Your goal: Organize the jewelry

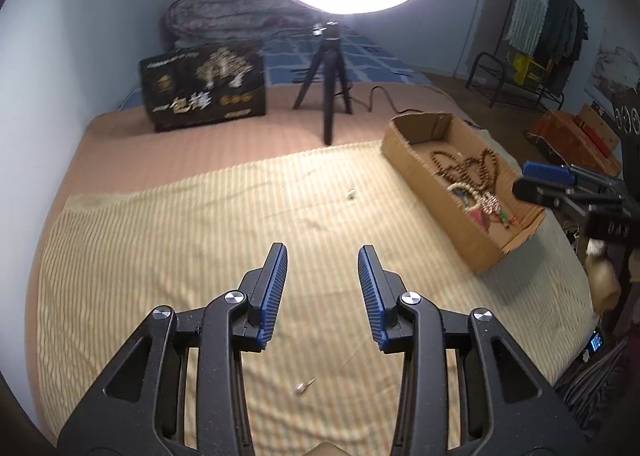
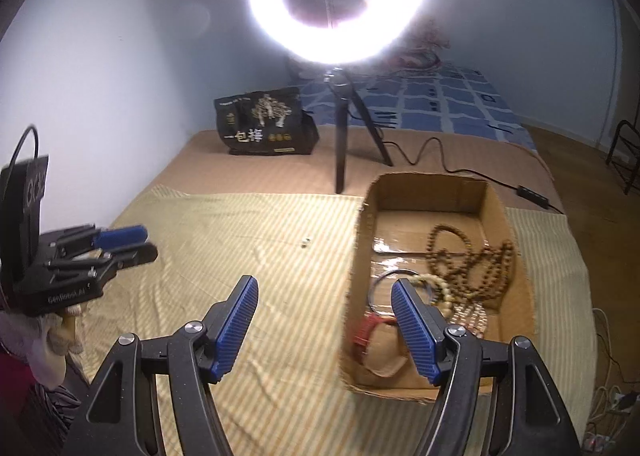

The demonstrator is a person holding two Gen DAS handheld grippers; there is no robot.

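Note:
A cardboard box (image 1: 404,150) (image 2: 362,256) lies on the striped yellow cloth (image 1: 200,236) (image 2: 280,276) and holds brown bead necklaces (image 1: 476,164) (image 2: 472,256), pale bead bracelets (image 2: 436,284) and a red piece (image 2: 366,330). A small white earring (image 1: 351,193) (image 2: 305,242) lies on the cloth mid-field. Another small stud (image 1: 304,386) lies below my left gripper (image 1: 323,250), which is open and empty above the cloth. My right gripper (image 2: 324,281) is open and empty, over the box's left wall. Each gripper shows in the other's view: the right one (image 1: 548,182), the left one (image 2: 132,242).
A ring light on a black tripod (image 1: 330,80) (image 2: 344,128) stands behind the cloth, its cable (image 2: 440,160) running right. A black printed bag (image 1: 204,90) (image 2: 266,124) stands at the back left by the wall. A clothes rack (image 1: 540,32) is far right.

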